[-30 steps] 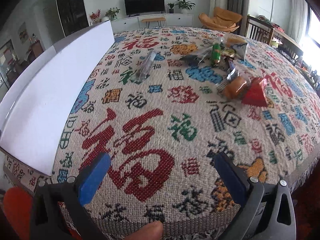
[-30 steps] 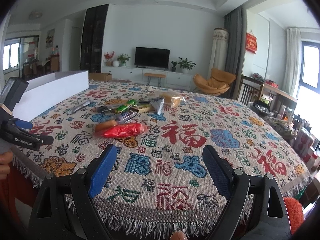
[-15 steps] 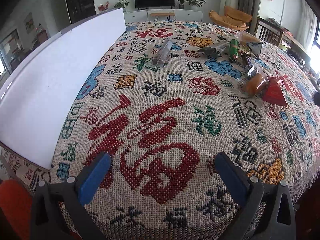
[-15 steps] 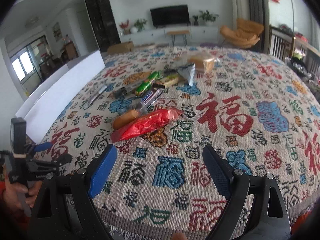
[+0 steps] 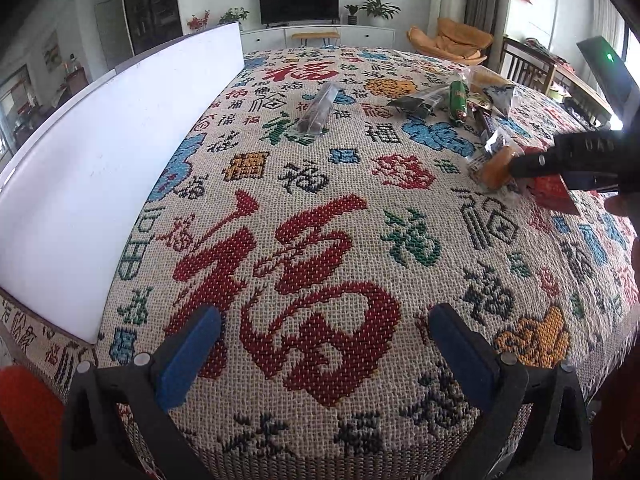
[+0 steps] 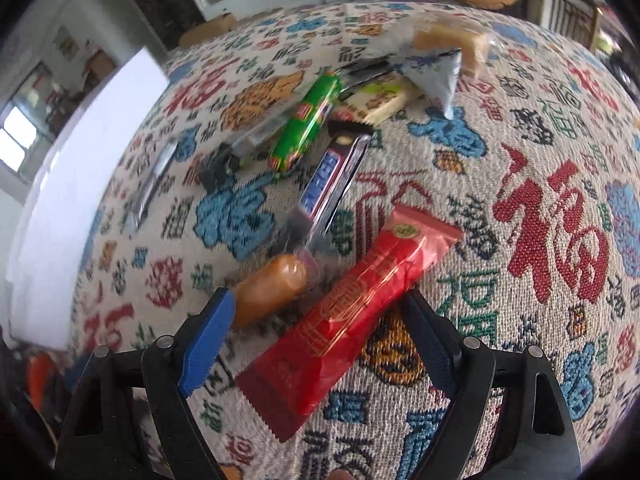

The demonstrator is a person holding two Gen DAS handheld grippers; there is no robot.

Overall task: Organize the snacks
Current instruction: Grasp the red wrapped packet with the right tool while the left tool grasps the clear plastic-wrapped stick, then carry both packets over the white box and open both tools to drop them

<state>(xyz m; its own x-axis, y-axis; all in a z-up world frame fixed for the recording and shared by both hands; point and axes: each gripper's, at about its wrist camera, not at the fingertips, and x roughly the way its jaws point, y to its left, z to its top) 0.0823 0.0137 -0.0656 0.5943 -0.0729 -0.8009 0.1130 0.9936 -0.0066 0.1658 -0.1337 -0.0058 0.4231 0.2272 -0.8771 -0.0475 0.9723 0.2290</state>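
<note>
- The right tool (image 6: 316,336) points steeply down at the desk's woven cloth printed with red, blue and green characters (image 6: 520,320); its blue-padded jaws stand wide, have just been closing a little, and straddle two snacks without pressing on either.
- Between those jaws lies a long red foil-wrapped snack bar (image 6: 352,312), slanting from near left to far right, its near half inside the gap.
- Just left of it, beside the left blue pad, sits an orange sausage in clear wrap (image 6: 270,290), close against the red bar.
- The left tool (image 5: 320,356) hovers over bare cloth at the near edge, jaws wide with nothing between them.
- Farther out lies a dark Snickers bar (image 6: 332,176), then a green-wrapped sausage (image 6: 306,122) to its left.
- Beyond them sit a pale yellow flat packet (image 6: 380,100), a silvery triangular pouch (image 6: 436,76) and a clear-wrapped tan cake (image 6: 452,42).
- Well apart on the left lies a slim clear-wrapped dark stick (image 5: 318,110).
- A white upright board (image 5: 100,152) runs along the desk's left side.
</note>
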